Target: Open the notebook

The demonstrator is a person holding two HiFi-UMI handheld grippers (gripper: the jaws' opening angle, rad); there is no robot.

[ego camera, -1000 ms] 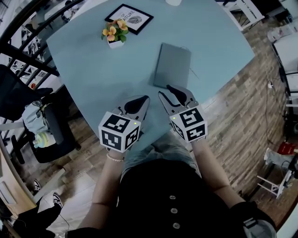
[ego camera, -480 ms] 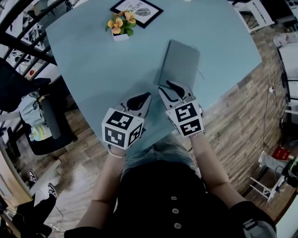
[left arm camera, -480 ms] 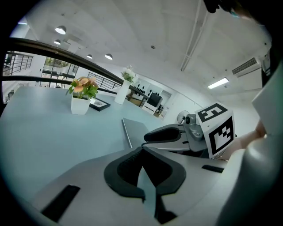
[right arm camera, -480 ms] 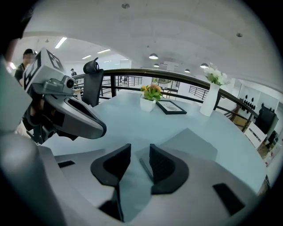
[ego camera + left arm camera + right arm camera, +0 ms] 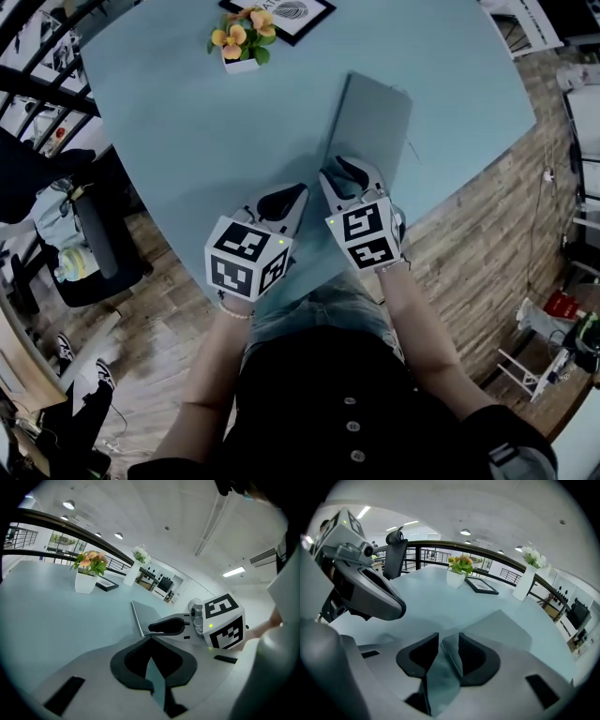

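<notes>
I am at the approach step: the notebook is not yet open and nothing is gripped. Closest to me, my left gripper (image 5: 151,638) has its jaws brought together at the tips with nothing between them. It hangs over bare table (image 5: 187,122), just beside my right gripper (image 5: 447,637) and short of the book.

My right gripper has its jaws standing apart. In the right gripper view a grey edge shows in the gap between the pads. I take it to be the near corner of the notebook (image 5: 377,120), though I cannot tell whether either pad touches it. The pads are not pressed on anything.

The notebook lies flat and closed on the table, grey cover up, running away from me from the right gripper's tips.

Next, I judge, I need to catch only the cover's free edge at that corner, close on it, and lift it over. My left gripper can press the book down so it does not slide.

Further off stand a small flower pot (image 5: 238,45) and a picture frame (image 5: 286,13), well apart from the book.
</notes>
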